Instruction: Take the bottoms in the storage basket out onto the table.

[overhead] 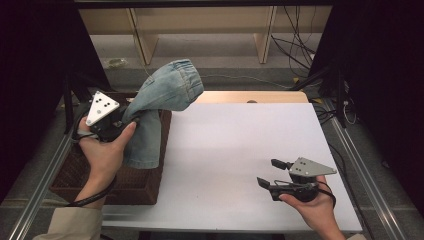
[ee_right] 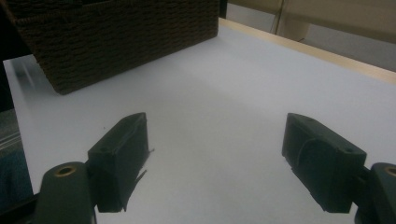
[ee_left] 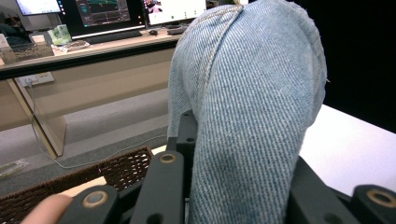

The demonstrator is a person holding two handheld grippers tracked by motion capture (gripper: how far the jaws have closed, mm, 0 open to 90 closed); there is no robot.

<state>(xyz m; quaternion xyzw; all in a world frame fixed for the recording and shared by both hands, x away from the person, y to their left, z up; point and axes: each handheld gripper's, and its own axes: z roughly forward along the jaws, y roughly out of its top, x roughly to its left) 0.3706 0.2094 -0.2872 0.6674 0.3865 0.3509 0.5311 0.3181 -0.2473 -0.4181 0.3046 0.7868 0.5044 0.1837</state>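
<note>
High view: left gripper [overhead: 131, 119], held in the person's left hand [overhead: 102, 150], sits over the dark woven basket [overhead: 75, 172] at the table's left edge and pinches a piece of light-blue denim [overhead: 167, 87]. One part of the cloth arches up and to the right from the jaws, and another part hangs down against the basket's near-right side. The grey three-cornered plate on this gripper carries a few dark dots; no writing can be read on it. Right gripper [overhead: 272, 173], in the right hand [overhead: 315, 207], rests low over the white table [overhead: 235, 145] near its front right corner, jaws spread and nothing between them, well apart from the denim. Left gripper view: the denim [ee_left: 252, 116] rises between the two black jaws, which are pressed in on it from both sides; a seam with pale stitching runs up the cloth. The basket rim [ee_left: 126, 165] shows at lower left, a fingertip at the bottom left corner. Monitors stand on a desk behind; their screen contents are too small to read. Right gripper view: the right gripper [ee_right: 217, 163] stands wide open over the bare white table [ee_right: 210, 93], pads apart, nothing held. The woven basket [ee_right: 121, 37] stands at upper left on the table. No brand or label is legible in any view.
</note>
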